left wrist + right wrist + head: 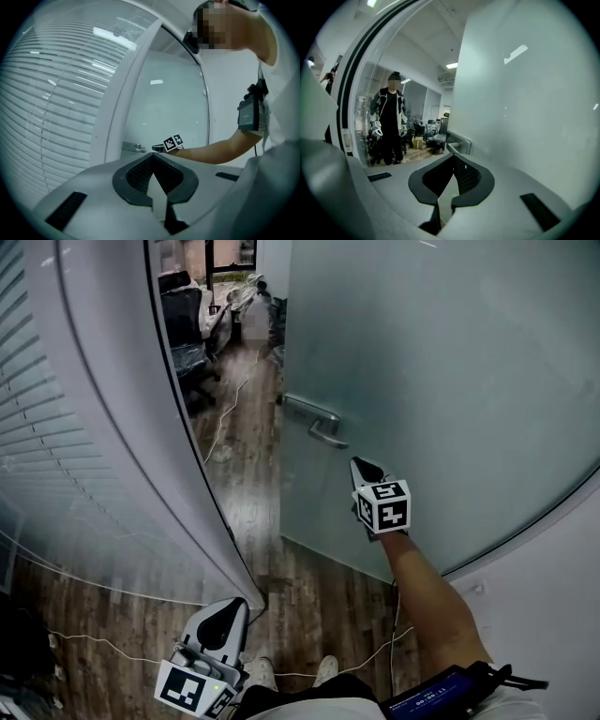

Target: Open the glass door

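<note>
My right claw (366, 468) is held out at arm's length in front of the frosted glass door (450, 371), its jaws pressed together with nothing between them. It sits just below and to the right of the metal lever handle (317, 422), near it but not touching. The door itself stands ajar, with a gap of wood floor (246, 418) showing between its edge and the white door frame (178, 465). Through that gap my right gripper view catches a person (389, 122) standing in the office beyond (chairs behind them, too small to sort out). My left claw (228, 615) hangs low by my hip beside the blind-covered glass wall (47, 437), jaws likewise together and empty.
</note>
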